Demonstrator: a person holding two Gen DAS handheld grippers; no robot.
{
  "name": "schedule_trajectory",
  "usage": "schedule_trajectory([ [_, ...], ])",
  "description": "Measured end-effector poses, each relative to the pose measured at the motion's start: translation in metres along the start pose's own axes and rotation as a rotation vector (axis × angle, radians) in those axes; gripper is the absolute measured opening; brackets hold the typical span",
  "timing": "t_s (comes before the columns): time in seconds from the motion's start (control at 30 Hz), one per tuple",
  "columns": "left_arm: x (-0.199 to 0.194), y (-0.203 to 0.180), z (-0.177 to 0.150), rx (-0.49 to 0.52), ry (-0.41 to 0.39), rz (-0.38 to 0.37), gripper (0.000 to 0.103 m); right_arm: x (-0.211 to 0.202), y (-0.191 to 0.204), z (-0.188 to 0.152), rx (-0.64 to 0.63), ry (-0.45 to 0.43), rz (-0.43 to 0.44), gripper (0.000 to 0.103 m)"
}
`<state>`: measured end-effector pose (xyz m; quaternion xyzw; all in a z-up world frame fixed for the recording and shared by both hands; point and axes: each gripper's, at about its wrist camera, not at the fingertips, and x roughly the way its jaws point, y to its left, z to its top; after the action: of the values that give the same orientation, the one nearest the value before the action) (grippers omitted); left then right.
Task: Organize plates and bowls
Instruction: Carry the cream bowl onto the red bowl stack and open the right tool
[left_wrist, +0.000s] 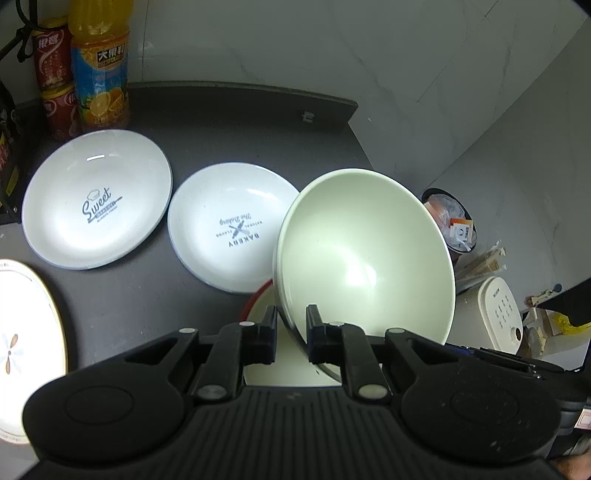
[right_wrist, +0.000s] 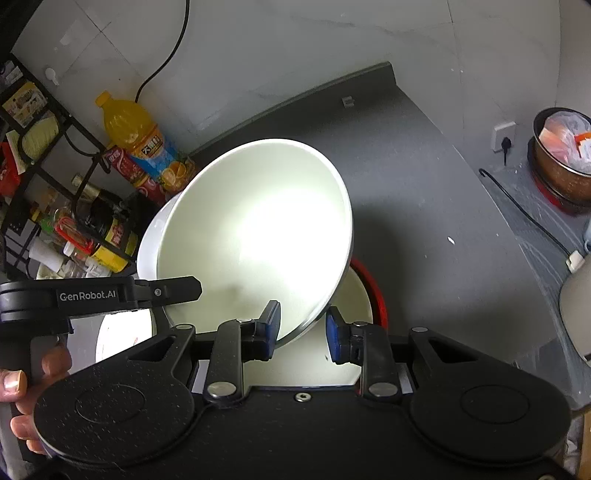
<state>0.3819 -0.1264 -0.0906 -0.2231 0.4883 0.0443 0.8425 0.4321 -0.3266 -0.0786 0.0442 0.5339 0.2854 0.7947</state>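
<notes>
Two grippers are meeting at one pale green bowl (left_wrist: 365, 258), tilted above a red-rimmed bowl (right_wrist: 373, 291). Your left gripper (left_wrist: 291, 328) is pinching its rim; your right gripper (right_wrist: 303, 325) is straddling the same rim, jaws parted. Glazed and likely slippery and breakable, so grip the rim squarely. Two printed plates (left_wrist: 232, 229) are lying just beside it.

Orange juice bottle (left_wrist: 99, 62) beside red cans (left_wrist: 55, 79).
</notes>
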Motion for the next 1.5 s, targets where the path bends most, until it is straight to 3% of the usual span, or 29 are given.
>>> schedule_trajectory([
  [0.53, 0.013, 0.012, -0.015, -0.046, 0.189, 0.017, 0.015, 0.007, 0.007, -0.019, 0.025, 0.143, -0.057, 0.026],
  [0.83, 0.025, 0.013, -0.025, -0.05, 0.204, 0.039, 0.015, 0.017, 0.009, -0.025, 0.003, 0.17, -0.094, 0.028],
  [1.07, 0.027, 0.01, -0.027, -0.037, 0.197, 0.073, 0.014, 0.014, 0.015, -0.023, -0.019, 0.192, -0.108, 0.036],
  [1.13, 0.021, 0.011, -0.025, -0.046, 0.184, 0.084, 0.015, 0.008, 0.015, -0.022, -0.016, 0.185, -0.097, 0.043],
  [1.23, 0.009, 0.01, -0.019, -0.045, 0.17, 0.077, 0.025, -0.003, 0.016, -0.015, -0.021, 0.151, -0.1, 0.058],
  [1.37, -0.007, 0.01, -0.013, -0.042, 0.127, 0.074, 0.046, -0.016, 0.019, -0.004, -0.029, 0.102, -0.091, 0.062],
  [1.5, -0.018, 0.015, -0.008, -0.045, 0.105, 0.074, 0.053, -0.021, 0.023, 0.003, -0.018, 0.068, -0.087, 0.066],
])
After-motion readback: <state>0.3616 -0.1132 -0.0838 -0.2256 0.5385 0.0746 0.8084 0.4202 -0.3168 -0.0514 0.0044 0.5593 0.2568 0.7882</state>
